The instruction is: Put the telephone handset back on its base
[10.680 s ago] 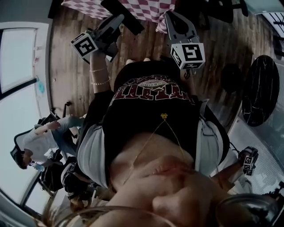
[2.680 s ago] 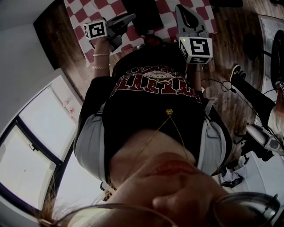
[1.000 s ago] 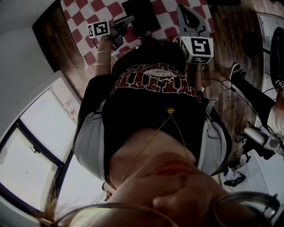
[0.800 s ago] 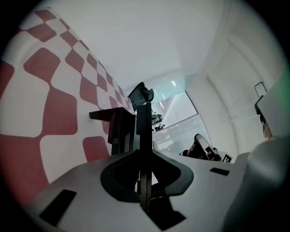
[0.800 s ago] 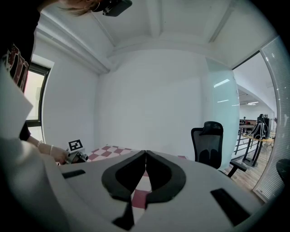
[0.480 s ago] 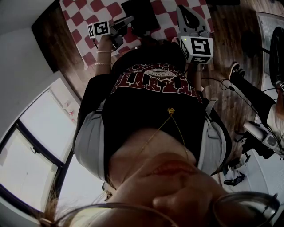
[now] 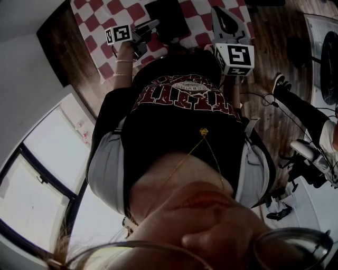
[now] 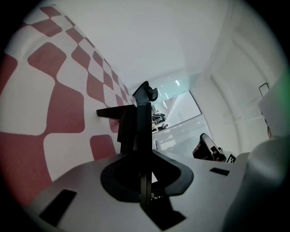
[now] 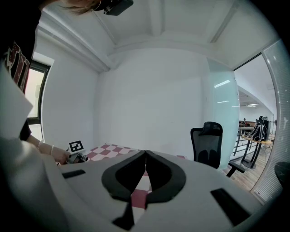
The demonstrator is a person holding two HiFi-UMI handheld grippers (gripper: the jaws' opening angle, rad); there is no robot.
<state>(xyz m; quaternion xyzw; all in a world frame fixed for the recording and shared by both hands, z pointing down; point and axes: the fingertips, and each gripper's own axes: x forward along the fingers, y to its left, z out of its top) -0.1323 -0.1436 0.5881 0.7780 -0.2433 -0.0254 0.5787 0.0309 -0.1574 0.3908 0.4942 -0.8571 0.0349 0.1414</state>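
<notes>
Seen from above, a person in a dark printed T-shirt stands at a red-and-white checked worktop (image 7: 100, 16), with a large window (image 7: 37, 174) at the far left over a wooden floor (image 7: 63, 52). The left hand-held gripper (image 7: 153, 23) reaches across the cloth, its marker cube (image 7: 119, 34) facing the camera. In its own view its jaws (image 8: 145, 174) are pressed together with nothing visible between them.

Just beyond its tips sits the black telephone (image 7: 166, 18) on the checked worktop (image 8: 63, 108), showing in the left gripper view as a dark upright shape (image 8: 133, 124). It is too dark to tell the handset from the base, or whether the gripper touches the telephone.

To the right of the telephone, the right hand-held gripper (image 7: 221, 11) is held over the worktop edge. Its jaws (image 9: 145, 155) are likewise closed flat and empty, looking across the cloth (image 9: 113, 150) to the left hand-held gripper (image 9: 77, 156). A black office chair (image 9: 206, 140) stands further right, and in the head view another person's shoe (image 7: 280, 84) rests on the floor.
</notes>
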